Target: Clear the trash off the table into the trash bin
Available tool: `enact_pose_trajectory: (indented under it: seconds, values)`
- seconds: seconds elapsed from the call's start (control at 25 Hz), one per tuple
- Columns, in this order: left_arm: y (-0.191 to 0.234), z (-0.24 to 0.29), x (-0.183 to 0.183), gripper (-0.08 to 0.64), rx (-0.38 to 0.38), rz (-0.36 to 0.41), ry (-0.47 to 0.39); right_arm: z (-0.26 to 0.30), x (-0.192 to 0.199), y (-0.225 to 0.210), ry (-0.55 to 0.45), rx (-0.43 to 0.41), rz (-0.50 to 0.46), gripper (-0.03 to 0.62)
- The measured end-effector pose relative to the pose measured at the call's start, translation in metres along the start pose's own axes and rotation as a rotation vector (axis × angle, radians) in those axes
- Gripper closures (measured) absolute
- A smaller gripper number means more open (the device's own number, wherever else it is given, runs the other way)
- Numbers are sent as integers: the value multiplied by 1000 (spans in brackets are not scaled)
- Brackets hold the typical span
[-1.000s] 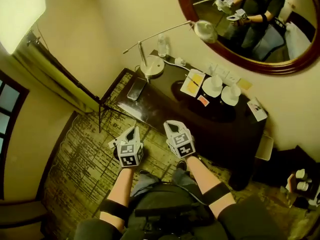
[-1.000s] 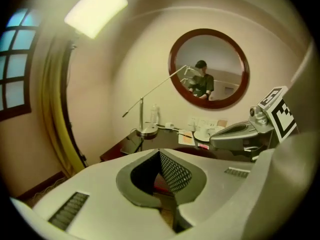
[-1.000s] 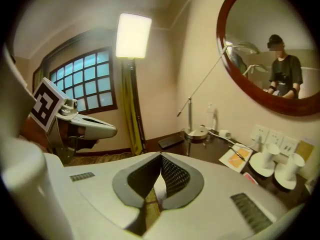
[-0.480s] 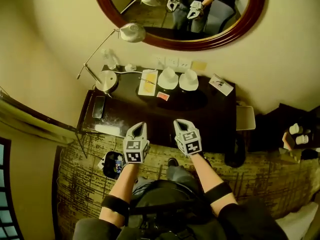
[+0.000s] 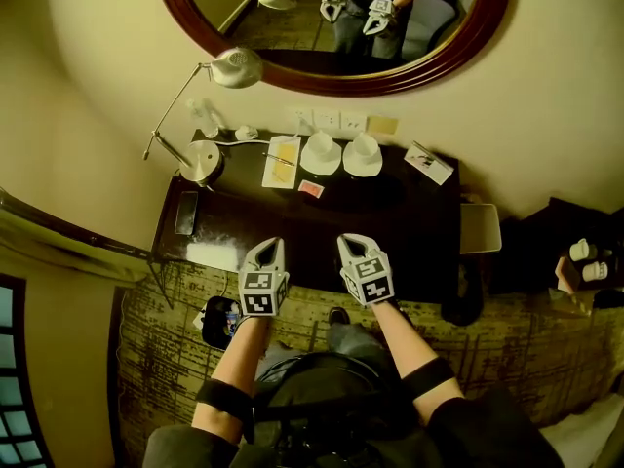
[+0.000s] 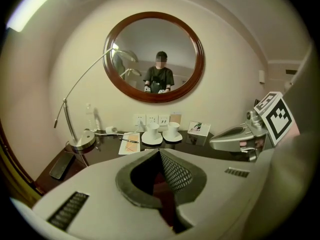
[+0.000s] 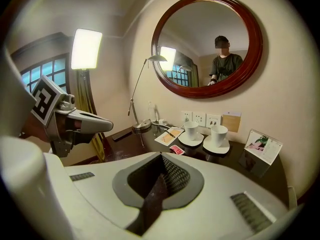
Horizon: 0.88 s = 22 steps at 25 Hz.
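Note:
A small red packet [image 5: 311, 189] [image 7: 176, 149] lies on the dark table [image 5: 409, 224], in front of two white cups on saucers [image 5: 321, 152] [image 5: 362, 154]. A black trash bin [image 5: 219, 322] with something colourful inside stands on the carpet below the table's front left corner. My left gripper [image 5: 272, 246] [image 6: 160, 152] and right gripper [image 5: 349, 240] [image 7: 161, 157] are side by side at the table's front edge, both pointing at the table. Each is shut with nothing between its pads. The bin is just left of the left gripper.
On the table also sit a desk lamp [image 5: 203, 157], a dark phone [image 5: 185, 213], a notepad with pen [image 5: 281, 161], a picture card stand [image 5: 430, 163] and a clear bottle [image 5: 201, 115]. A pale patch [image 5: 213, 255] shows near the front left edge. An oval mirror [image 5: 331, 27] hangs above.
The view has swung round so the table now lies square in front. Both grippers moved together to its front edge, still shut. The bin has come into view beside the left gripper.

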<state>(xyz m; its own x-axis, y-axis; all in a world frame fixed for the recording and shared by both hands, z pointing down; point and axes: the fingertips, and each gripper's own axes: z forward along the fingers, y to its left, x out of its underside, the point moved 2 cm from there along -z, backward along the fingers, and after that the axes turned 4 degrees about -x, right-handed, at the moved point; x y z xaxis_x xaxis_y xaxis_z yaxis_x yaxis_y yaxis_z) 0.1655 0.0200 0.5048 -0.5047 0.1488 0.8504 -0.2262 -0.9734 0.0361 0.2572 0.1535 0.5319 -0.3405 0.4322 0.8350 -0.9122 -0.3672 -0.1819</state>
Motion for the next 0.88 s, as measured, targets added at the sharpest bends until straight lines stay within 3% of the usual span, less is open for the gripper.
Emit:
enact_pose_trajectory:
  seconds: [0.12, 0.2, 0.48, 0.68, 0.88]
  values:
    - [-5, 15, -5, 560, -8, 44, 22, 1, -6, -8, -7, -20, -34, 589]
    - [-11, 28, -9, 519, 14, 90, 49, 4, -12, -15, -14, -29, -47, 589]
    - [-24, 87, 5, 383, 131, 503, 164, 20, -9, -37, 15, -13, -32, 589]
    - [-20, 143, 22, 302, 226, 675, 248, 35, -10, -57, 26, 37, -8, 589]
    - [-20, 196, 32, 264, 320, 816, 313, 47, -1, -68, 57, 68, 34, 589]
